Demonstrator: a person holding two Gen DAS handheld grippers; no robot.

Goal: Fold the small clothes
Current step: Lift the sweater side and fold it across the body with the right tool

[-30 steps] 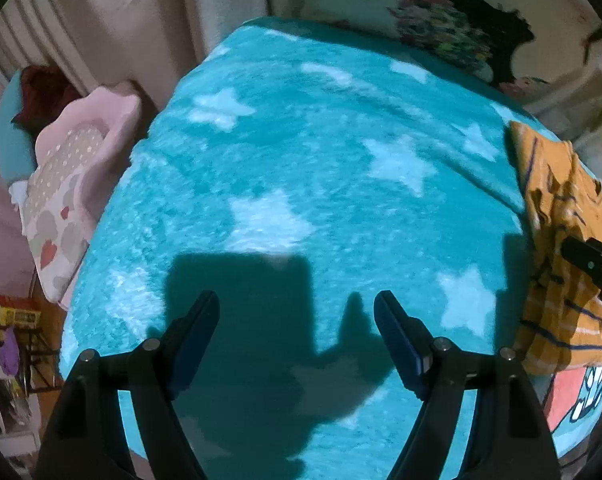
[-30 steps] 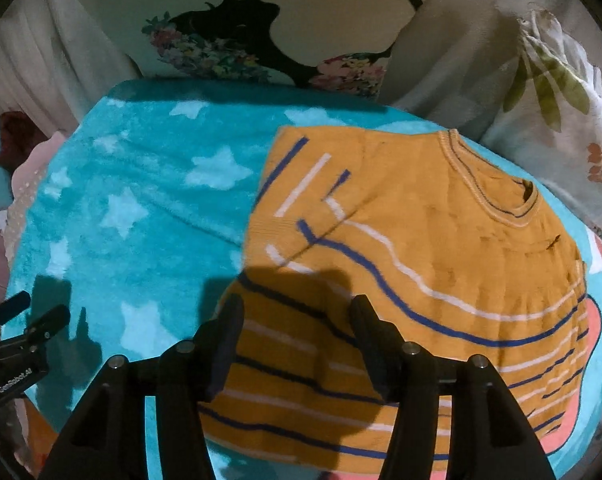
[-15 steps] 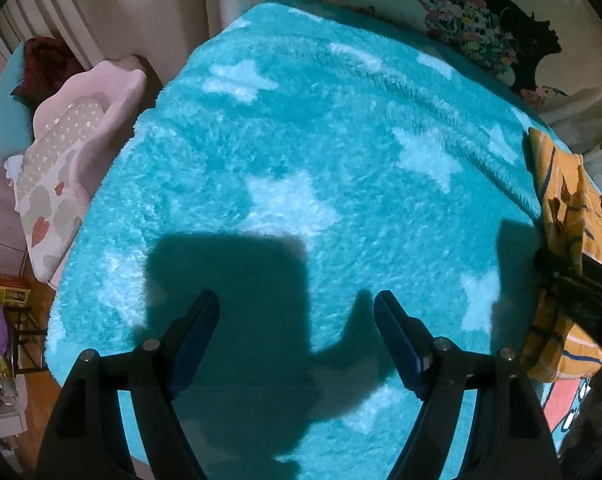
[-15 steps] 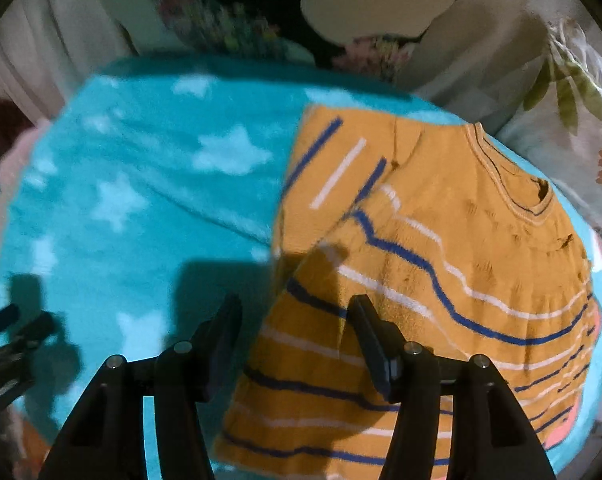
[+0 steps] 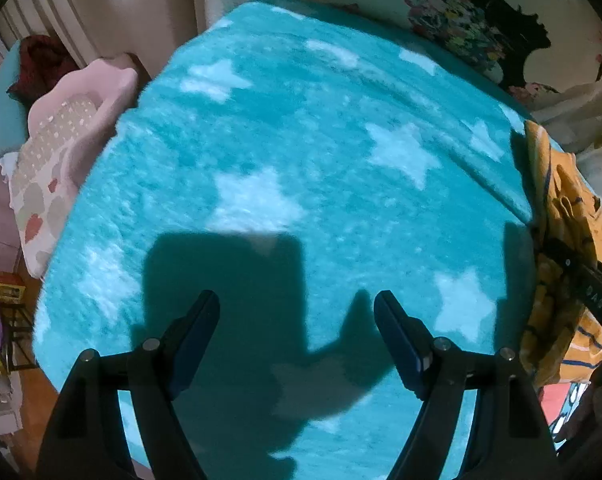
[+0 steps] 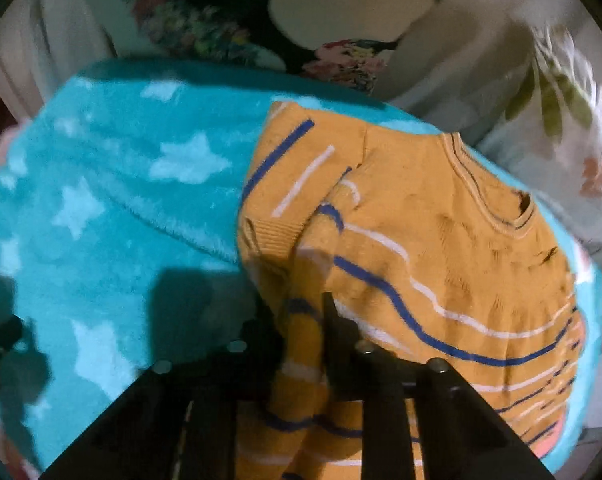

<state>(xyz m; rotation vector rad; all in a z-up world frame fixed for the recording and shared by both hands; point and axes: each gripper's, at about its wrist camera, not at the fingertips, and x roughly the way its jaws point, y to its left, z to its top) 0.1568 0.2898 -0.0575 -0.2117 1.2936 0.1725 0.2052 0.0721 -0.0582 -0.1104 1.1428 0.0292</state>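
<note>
A: Two grippers. Any writing to read?

B: Only tiny white marks on the right gripper's arm, seen from the left wrist, too small to read.

A: What is hard to make out?

B: The right view is blurred. The sweater [image 6: 441,248] is cut off at the left view's edge.

A: And the tools?

B: The left gripper [image 5: 297,320] hangs spread wide over the star blanket [image 5: 285,152], holding nothing. The right gripper [image 6: 299,320] has pinched the orange striped sweater's hem; the sweater lies on the blanket's right side.
</note>
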